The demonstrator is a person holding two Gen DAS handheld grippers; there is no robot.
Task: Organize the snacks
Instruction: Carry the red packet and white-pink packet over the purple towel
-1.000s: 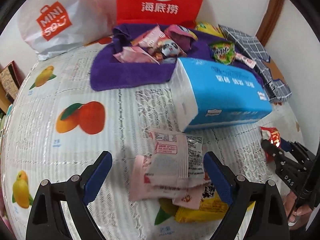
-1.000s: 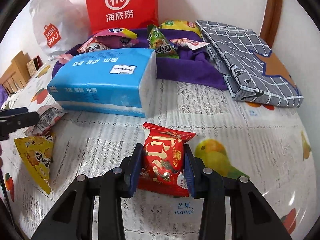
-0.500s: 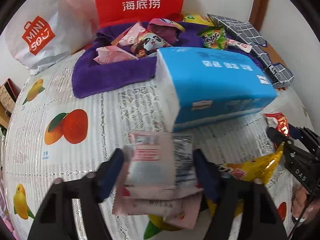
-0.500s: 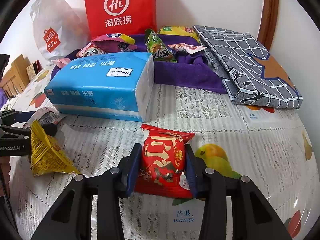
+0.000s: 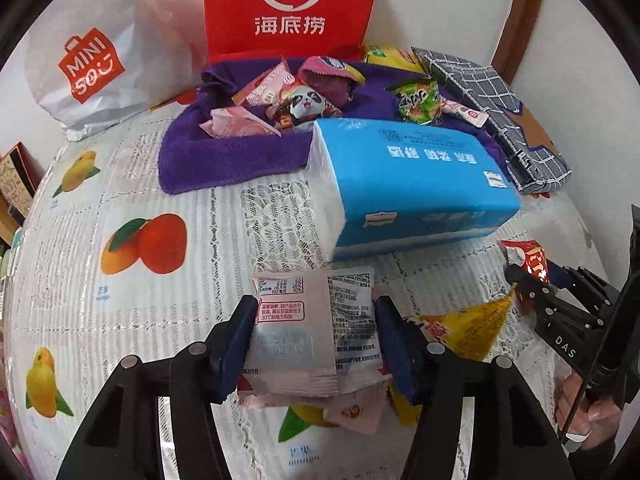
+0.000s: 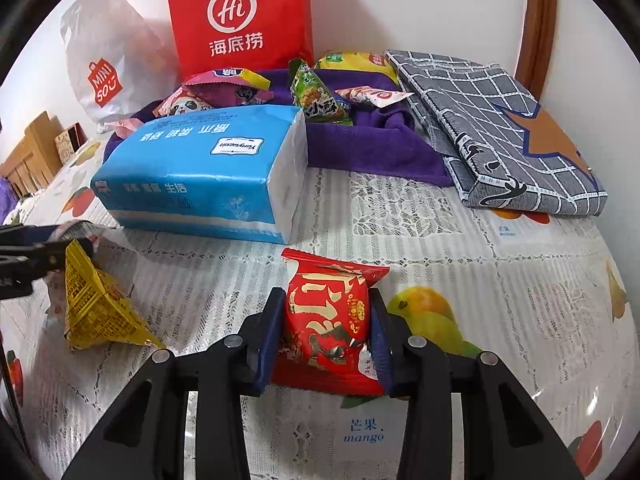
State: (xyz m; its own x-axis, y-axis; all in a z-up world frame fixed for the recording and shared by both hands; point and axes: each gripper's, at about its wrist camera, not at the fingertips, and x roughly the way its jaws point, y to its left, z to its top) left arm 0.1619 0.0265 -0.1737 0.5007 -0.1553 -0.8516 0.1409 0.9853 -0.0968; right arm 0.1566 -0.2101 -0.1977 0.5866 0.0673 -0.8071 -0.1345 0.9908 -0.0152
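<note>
Both views are bright and evenly lit, with soft, short shadows under the blue tissue pack (image 6: 208, 168) and the red bag (image 5: 290, 4). Glare sheens on the glossy tablecloth (image 6: 520, 280) at the right. Fisheye distortion bows the table's edges, and black vignetting fills the corners. Focus is sharp in the centre and softens slightly toward the rim

Left gripper (image 5: 316, 340), right gripper (image 6: 326, 330): jaws clamped.

The right gripper (image 6: 325, 334) clamps a red snack packet (image 6: 328, 320).
</note>
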